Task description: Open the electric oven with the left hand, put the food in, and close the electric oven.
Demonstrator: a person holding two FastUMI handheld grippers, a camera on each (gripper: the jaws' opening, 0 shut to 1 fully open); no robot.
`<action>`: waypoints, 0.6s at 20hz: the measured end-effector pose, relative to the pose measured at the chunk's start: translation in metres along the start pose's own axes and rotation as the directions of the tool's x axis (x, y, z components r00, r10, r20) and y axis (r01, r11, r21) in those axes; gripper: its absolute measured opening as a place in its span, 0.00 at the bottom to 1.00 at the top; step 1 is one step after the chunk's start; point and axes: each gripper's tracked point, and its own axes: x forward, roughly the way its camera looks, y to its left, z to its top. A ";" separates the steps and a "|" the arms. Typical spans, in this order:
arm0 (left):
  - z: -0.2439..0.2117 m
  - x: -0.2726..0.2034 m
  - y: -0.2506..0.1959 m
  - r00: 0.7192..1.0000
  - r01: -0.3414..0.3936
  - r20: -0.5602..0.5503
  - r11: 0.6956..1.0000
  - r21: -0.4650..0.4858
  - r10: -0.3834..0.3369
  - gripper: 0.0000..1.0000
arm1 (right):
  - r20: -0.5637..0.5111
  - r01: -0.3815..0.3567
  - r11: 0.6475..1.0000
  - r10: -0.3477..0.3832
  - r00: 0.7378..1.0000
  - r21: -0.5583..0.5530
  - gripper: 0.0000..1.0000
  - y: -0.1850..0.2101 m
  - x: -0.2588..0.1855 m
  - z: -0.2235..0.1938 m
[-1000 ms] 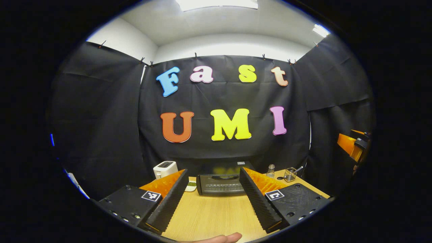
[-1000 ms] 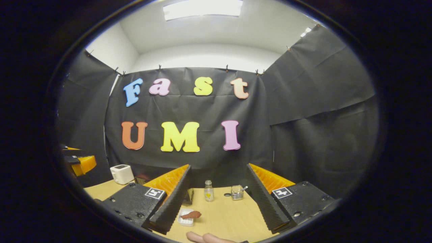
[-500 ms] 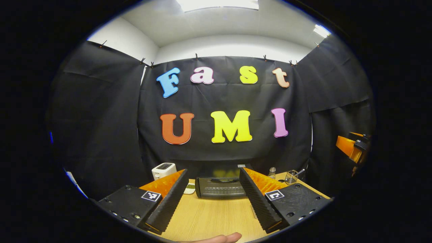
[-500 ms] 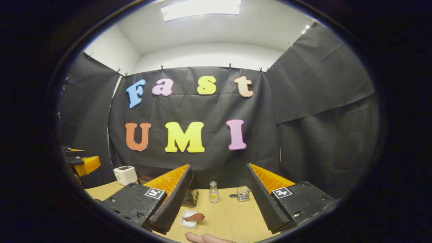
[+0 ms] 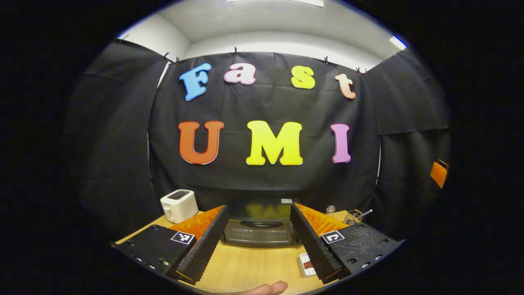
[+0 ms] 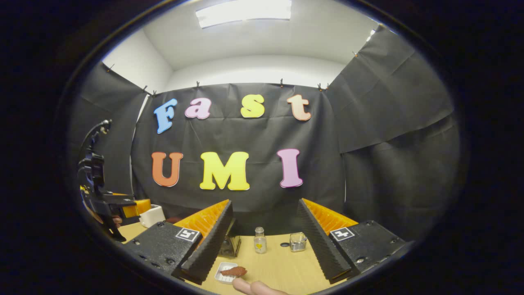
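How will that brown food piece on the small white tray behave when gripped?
The food looks thin and flat, so probably light and perhaps floppy. It overhangs the shallow white tray, so a push could slide it off. The tray looks light too and may shift with it.

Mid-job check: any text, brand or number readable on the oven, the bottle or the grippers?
Oven: sticker on top, too small to read.
Bottle: yellow label, too blurred to read.
Left gripper and right gripper: square coded tags, patterns only, no words.
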 end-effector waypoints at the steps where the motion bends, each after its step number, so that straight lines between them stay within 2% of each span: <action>1: -0.005 0.012 0.001 1.000 0.005 -0.016 1.000 -0.007 -0.005 0.97 | 0.001 -0.003 1.000 0.003 1.000 0.001 0.96 -0.001 0.004 -0.002; 7: -0.063 0.097 0.011 0.987 -0.013 -0.159 0.999 0.030 0.018 0.95 | -0.020 0.023 1.000 -0.023 1.000 -0.001 0.96 -0.020 0.033 -0.016; 8: -0.071 0.108 0.013 0.984 -0.021 -0.174 0.999 0.039 0.027 0.95 | -0.031 0.025 1.000 -0.025 0.999 -0.003 1.00 -0.023 0.038 -0.020; 9: -0.077 0.122 0.014 0.983 -0.025 -0.183 0.999 0.045 0.033 0.95 | -0.042 0.026 1.000 -0.026 0.999 -0.006 0.96 -0.026 0.041 -0.024; 10: -0.086 0.134 0.013 0.980 -0.019 -0.198 0.999 0.049 0.028 0.95 | -0.051 0.027 1.000 -0.028 0.998 -0.006 1.00 -0.029 0.044 -0.027; 11: -0.095 0.144 0.012 0.976 -0.013 -0.218 0.999 0.053 0.024 0.95 | -0.059 0.031 1.000 -0.031 0.998 -0.005 0.96 -0.032 0.048 -0.030; 12: -0.102 0.154 0.010 0.972 -0.007 -0.236 0.998 0.060 0.021 0.95 | -0.066 0.034 0.999 -0.035 0.997 -0.008 1.00 -0.036 0.051 -0.033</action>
